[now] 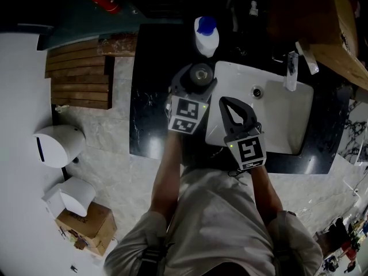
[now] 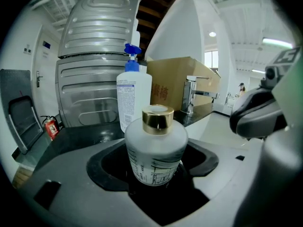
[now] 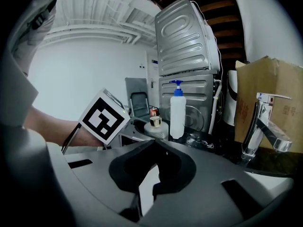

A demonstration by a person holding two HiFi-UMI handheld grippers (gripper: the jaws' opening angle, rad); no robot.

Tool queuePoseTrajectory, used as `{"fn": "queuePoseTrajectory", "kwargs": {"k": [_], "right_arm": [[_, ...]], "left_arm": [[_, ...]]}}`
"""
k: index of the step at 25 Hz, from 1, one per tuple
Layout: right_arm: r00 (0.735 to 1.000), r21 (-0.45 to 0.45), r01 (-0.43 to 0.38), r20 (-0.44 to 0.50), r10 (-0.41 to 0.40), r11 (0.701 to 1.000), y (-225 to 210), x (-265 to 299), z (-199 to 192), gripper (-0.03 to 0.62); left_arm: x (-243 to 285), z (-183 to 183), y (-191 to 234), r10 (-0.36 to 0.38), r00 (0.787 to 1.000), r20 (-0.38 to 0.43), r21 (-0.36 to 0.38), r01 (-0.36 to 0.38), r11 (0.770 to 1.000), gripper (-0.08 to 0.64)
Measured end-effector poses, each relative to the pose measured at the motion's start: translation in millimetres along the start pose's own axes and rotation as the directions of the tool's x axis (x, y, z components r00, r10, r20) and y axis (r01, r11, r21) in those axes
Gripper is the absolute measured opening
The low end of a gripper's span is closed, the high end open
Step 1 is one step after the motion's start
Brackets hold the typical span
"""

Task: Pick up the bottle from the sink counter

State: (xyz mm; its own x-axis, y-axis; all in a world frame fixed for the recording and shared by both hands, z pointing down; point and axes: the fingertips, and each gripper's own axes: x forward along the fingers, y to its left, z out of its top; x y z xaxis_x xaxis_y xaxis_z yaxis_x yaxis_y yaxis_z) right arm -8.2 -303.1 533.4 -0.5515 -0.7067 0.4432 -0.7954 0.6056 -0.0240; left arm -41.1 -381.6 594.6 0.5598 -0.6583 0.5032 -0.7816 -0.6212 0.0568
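Left claw (image 1: 199,78): clamped on frosted, gold-capped bottle (image 2: 156,148), over dark desk (image 1: 150,114) by sink (image 1: 276,114) left rim. Right claw (image 3: 154,148): jaws together, empty, above sink. Pump dispenser (image 1: 206,36): on desk behind.

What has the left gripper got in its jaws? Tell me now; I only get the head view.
Observer: The left gripper is shut on the bottle. Its jaws close around the frosted body, below the gold cap.
Operator: Report the right gripper too.
Observer: The right gripper is shut and empty. Its pads meet at the tips with nothing between them.
Operator: Say what stands behind the bottle.
Observer: A pump bottle stands upright on the dark counter, with its printed label facing the left gripper.
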Motion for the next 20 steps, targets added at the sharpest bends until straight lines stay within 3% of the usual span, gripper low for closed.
{"fn": "queuePoseTrajectory", "kwargs": {"k": [7,20], "right_arm": [[1.0,-0.009,0.006,0.007,-0.006,1.0,1,-5,4,-0.005],[0.998,-0.048,0.024,0.053,-0.021,0.999,5,-19,21,-0.005]], "left_arm": [[-7,7,-1,0.002,1.0,0.029,-0.033,-0.001,0.999,0.328],[-31,25,-7,0.019,0.998,0.067,-0.016,-0.018,1.0,0.328]]}}
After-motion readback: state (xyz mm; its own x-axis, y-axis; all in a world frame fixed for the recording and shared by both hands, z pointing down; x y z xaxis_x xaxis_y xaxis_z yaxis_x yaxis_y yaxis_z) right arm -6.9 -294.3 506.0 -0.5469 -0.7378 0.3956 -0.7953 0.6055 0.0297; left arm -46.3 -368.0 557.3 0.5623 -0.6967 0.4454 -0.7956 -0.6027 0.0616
